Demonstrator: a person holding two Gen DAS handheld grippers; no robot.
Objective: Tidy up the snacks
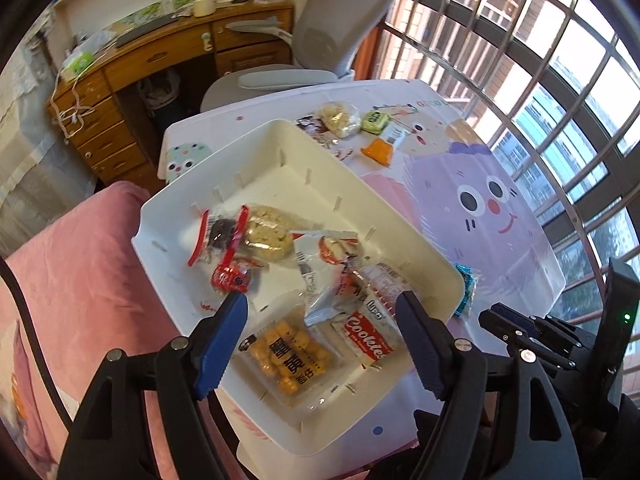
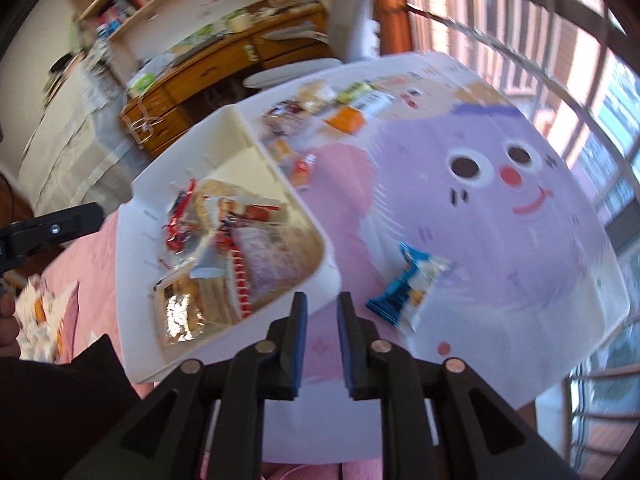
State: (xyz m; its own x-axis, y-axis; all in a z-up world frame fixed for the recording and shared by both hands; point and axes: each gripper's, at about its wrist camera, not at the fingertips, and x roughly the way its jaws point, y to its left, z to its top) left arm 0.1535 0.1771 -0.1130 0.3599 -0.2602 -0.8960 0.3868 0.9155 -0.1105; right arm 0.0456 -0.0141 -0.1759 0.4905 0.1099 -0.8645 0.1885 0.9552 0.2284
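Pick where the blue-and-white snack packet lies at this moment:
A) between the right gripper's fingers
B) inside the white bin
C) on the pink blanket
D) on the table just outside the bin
D: the blue-and-white snack packet lies flat on the table, just past the outer wall of the white bin, while the right gripper hovers nearby with nothing between its fingers.

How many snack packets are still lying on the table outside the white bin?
5, possibly more hidden. Four cluster at the table's far end: a dark packet, a rice-cracker pack, a green one and an orange-white one. A blue packet lies beside the white bin.
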